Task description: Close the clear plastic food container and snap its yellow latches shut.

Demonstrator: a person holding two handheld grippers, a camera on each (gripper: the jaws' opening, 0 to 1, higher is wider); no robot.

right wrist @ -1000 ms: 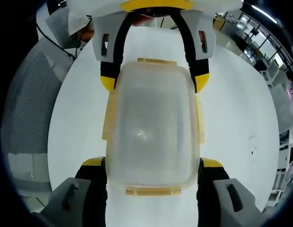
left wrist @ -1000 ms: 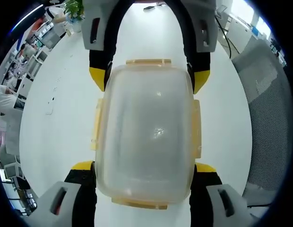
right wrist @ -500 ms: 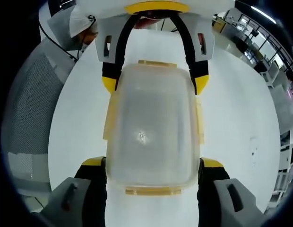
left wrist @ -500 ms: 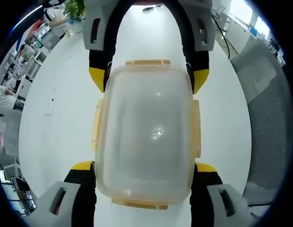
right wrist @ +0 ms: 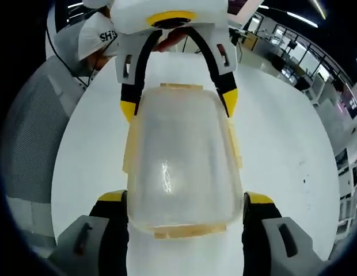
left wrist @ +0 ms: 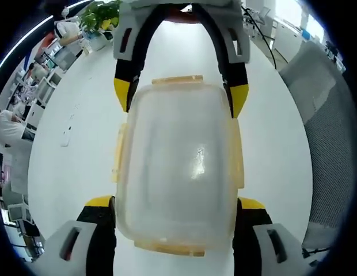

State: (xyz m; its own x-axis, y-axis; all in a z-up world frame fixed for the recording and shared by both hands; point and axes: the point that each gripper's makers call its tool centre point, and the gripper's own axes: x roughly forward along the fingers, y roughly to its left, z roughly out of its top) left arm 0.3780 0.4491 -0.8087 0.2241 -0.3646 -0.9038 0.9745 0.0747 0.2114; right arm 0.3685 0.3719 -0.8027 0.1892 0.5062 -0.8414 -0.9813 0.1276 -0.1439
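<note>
- The clear container [left wrist: 177,172] lies on a white table [left wrist: 69,172], lid on, held between the two grippers, one at each end.
- In the left gripper view, the left gripper [left wrist: 175,204] rises from the bottom, its yellow-tipped jaws spread wide and pressed against the long sides of the container at its near end.
- At the top of the same view the right gripper [left wrist: 178,98] reaches in from the far side, its yellow tips flanking the far corners of the container.
- In the right gripper view the right gripper [right wrist: 184,198] stands the same way, jaws wide apart and set against both sides of the container [right wrist: 181,161].
- There the left gripper [right wrist: 175,103] comes in from the top, its tips hugging the far corners.
- Pale yellow latches show on all four sides: one at the far end [left wrist: 177,80], one at the near end [left wrist: 167,248], and one along each long side [left wrist: 118,152].
- The side latches lie close against the wall; whether any is snapped shut cannot be told.
- A grey mesh chair [left wrist: 331,144] stands beside the table, and a green plant [left wrist: 101,11] sits at its far edge.
- A person in a white cap [right wrist: 95,37] is behind the left gripper in the right gripper view.
</note>
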